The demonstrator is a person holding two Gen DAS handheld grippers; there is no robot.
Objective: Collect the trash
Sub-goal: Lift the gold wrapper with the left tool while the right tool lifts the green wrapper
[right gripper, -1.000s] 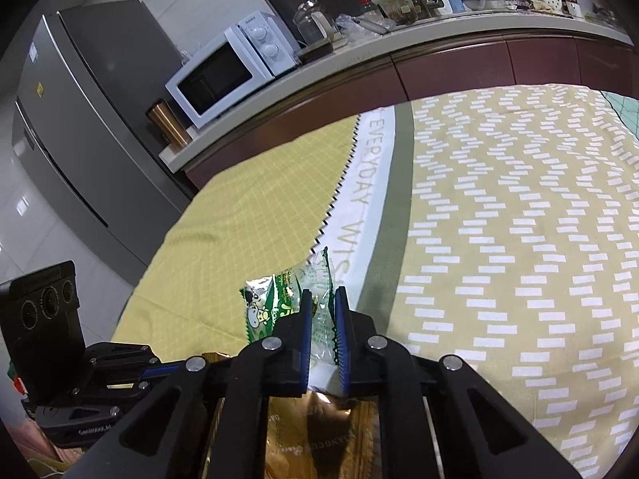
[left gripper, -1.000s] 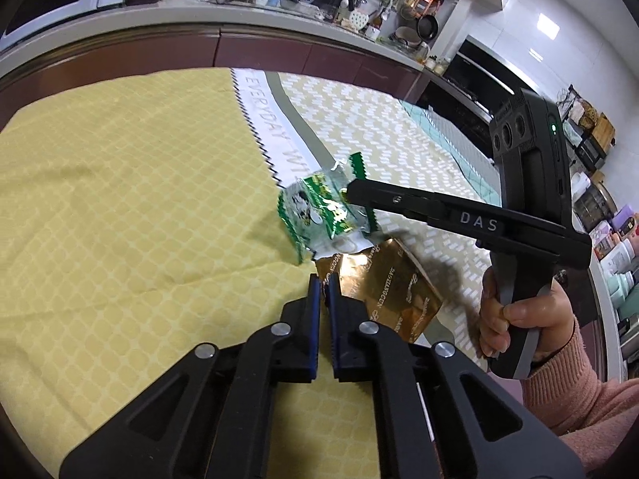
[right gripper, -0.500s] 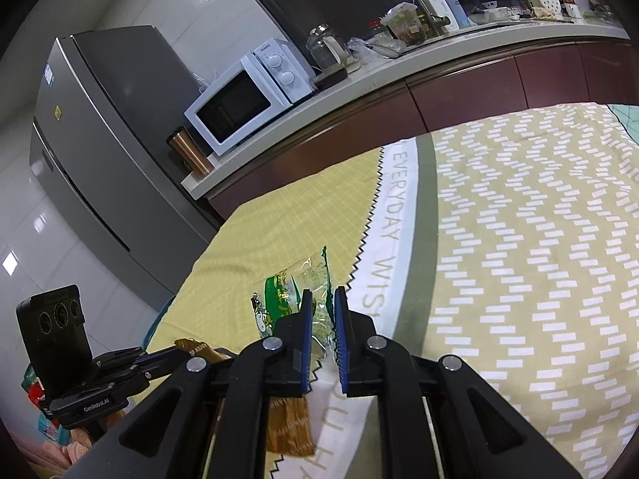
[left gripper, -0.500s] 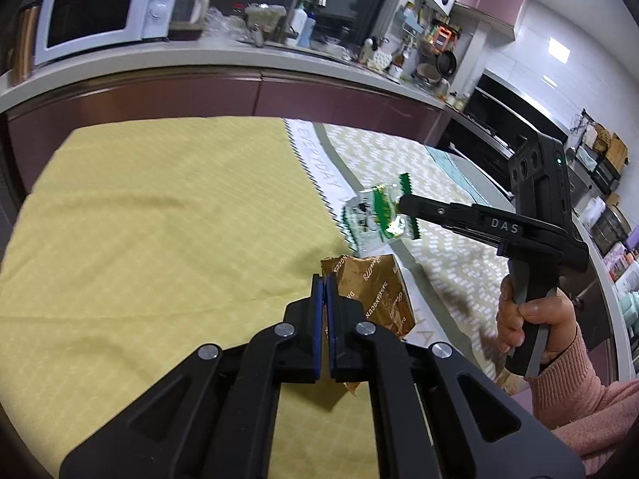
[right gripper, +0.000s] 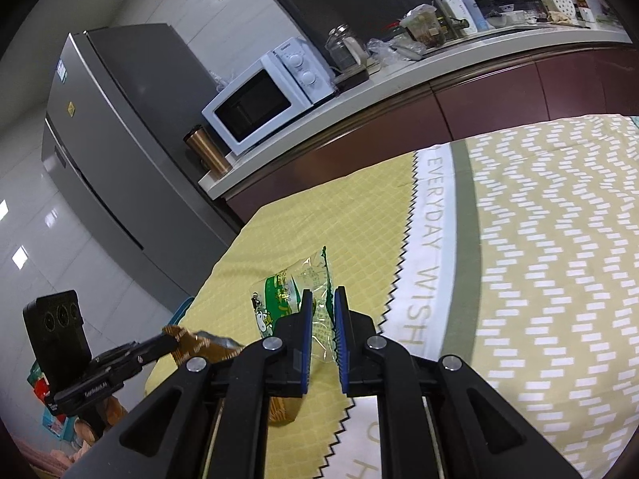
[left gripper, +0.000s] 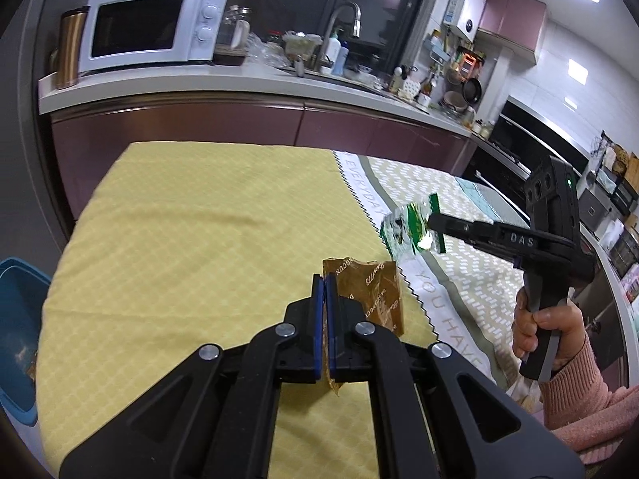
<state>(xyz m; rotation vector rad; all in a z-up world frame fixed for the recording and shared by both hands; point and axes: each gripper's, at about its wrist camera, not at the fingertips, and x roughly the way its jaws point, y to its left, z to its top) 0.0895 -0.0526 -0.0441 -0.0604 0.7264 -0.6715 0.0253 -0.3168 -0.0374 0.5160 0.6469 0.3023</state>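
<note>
My left gripper (left gripper: pixel 324 281) is shut on a gold-brown snack wrapper (left gripper: pixel 369 293), which hangs above the yellow tablecloth (left gripper: pixel 191 247). My right gripper (right gripper: pixel 322 295) is shut on a green-and-clear wrapper (right gripper: pixel 289 299), also lifted off the cloth. In the left wrist view the right gripper (left gripper: pixel 433 221) reaches in from the right with the green wrapper (left gripper: pixel 409 231) at its tips. From the right wrist view the left gripper (right gripper: pixel 169 341) shows at lower left, the gold wrapper (right gripper: pixel 199 343) crumpled in it. A hand (left gripper: pixel 547 331) in a pink sleeve grasps the right tool.
A blue bin (left gripper: pixel 18 331) stands off the table's left edge. Behind the table runs a counter (left gripper: pixel 239 84) with a white microwave (left gripper: pixel 151 28), a copper tumbler (left gripper: pixel 72 46) and a cluttered sink. A grey fridge (right gripper: pixel 120 151) stands at the counter's left end.
Both grippers have risen with their wrappers. The left one swung leftward, bringing the microwave and the blue bin into its view. The gold wrapper, flat on the cloth before, is now lifted.
</note>
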